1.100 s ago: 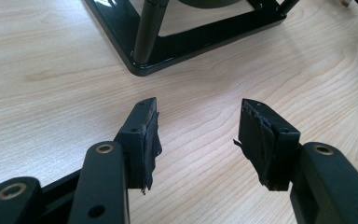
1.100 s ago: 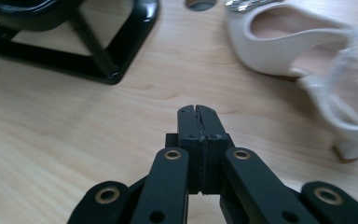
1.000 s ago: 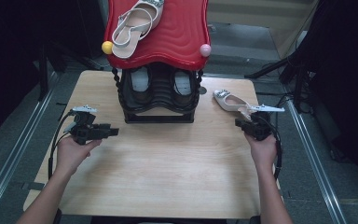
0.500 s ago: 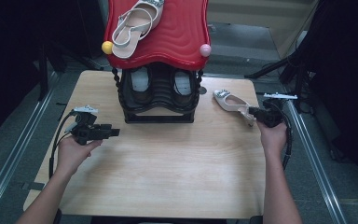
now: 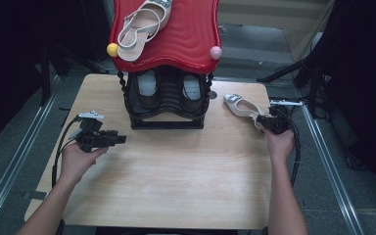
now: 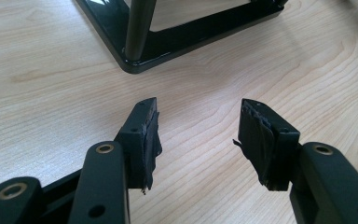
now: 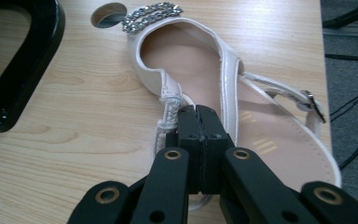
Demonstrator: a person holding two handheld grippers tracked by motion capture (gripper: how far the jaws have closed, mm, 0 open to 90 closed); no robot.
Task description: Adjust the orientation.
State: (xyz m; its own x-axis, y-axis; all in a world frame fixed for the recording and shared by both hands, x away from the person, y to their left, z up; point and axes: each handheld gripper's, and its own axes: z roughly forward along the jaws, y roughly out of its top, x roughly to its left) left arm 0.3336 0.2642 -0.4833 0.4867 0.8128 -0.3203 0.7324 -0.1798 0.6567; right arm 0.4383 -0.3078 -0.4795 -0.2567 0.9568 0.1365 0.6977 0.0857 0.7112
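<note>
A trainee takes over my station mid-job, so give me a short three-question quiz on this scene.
1. True or false: the left gripper holds its jaws open above the light wooden table.
2. Multiple choice: where are the right gripper's shut jaws?
A) at the white strappy sandal with silver chain trim lying on the table
B) at the dark shoes on a lower shelf
C) at the table's edge
3. Fill in: another white sandal lies on the wavy red top of the black shoe rack, whose front corners carry a yellow knob and a ____ knob.

Key: 1 true; 2 A; 3 pink.
</note>
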